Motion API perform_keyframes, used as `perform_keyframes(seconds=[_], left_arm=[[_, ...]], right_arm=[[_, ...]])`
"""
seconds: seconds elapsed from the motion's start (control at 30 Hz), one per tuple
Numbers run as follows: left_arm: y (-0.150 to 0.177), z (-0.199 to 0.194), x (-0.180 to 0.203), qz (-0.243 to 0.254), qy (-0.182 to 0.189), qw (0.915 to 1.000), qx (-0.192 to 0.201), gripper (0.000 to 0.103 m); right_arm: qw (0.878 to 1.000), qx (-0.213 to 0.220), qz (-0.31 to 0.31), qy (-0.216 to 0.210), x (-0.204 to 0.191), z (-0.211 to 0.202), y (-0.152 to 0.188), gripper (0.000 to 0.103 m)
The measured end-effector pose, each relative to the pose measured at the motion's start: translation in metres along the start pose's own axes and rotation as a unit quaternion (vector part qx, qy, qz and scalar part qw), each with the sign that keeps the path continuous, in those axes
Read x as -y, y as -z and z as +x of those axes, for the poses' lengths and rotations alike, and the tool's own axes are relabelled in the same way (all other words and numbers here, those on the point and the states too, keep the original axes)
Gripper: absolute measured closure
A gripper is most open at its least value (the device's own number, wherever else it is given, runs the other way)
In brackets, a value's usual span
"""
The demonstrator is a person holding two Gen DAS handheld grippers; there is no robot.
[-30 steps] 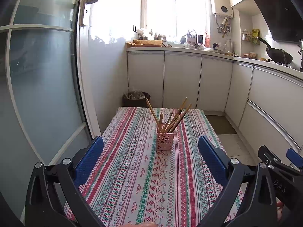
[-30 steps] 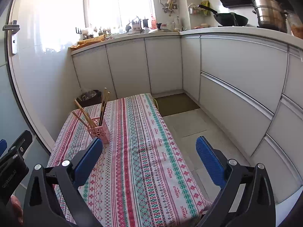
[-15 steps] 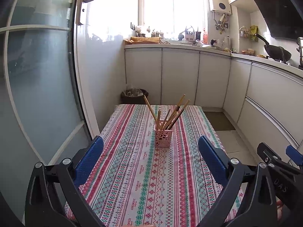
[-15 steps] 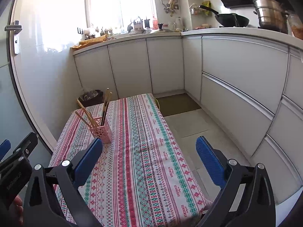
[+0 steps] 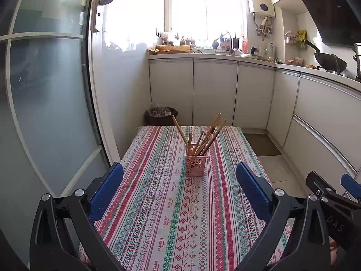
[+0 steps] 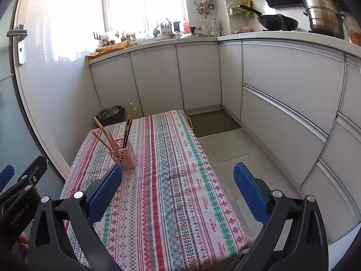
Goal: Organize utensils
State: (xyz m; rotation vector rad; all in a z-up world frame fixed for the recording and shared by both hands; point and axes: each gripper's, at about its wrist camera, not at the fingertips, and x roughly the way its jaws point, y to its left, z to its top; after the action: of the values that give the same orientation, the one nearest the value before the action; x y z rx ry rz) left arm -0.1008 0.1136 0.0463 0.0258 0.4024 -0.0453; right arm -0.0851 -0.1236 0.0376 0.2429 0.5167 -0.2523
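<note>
A pink perforated holder (image 5: 195, 165) stands upright on the striped tablecloth (image 5: 158, 214), with several wooden chopsticks (image 5: 206, 136) leaning out of it. It also shows in the right wrist view (image 6: 123, 156), with its chopsticks (image 6: 128, 125). My left gripper (image 5: 179, 186) is open and empty, held above the near part of the table, short of the holder. My right gripper (image 6: 177, 186) is open and empty, to the right of the holder. The right gripper also shows at the left wrist view's right edge (image 5: 334, 199).
The table stands in a narrow kitchen. A glass door (image 5: 45, 101) is on the left, white cabinets (image 6: 282, 94) on the right and at the back. A dark bin (image 5: 160, 115) sits behind the table. A wok (image 6: 277, 21) and pot (image 6: 325, 15) are on the counter.
Both grippers have drawn back and lifted slightly, so the holder looks a little farther away. Both stay open and empty. The holder has not moved.
</note>
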Motion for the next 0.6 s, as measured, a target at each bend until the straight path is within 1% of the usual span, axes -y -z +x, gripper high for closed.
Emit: perform_keyframes(seconds=[0.53, 0.6], left_arm=[[-0.0010, -0.0026, 0.0011, 0.010, -0.002, 0.9999, 0.003, 0.007], [-0.0008, -0.0024, 0.0012, 0.012, -0.008, 0.9999, 0.005, 0.007]], right_arm=[[1.000, 0.001, 0.005, 0.006, 0.0006, -0.0011, 0.0002, 0.007], [1.000, -0.001, 0.005, 0.006, 0.0012, -0.0004, 0.0005, 0.007]])
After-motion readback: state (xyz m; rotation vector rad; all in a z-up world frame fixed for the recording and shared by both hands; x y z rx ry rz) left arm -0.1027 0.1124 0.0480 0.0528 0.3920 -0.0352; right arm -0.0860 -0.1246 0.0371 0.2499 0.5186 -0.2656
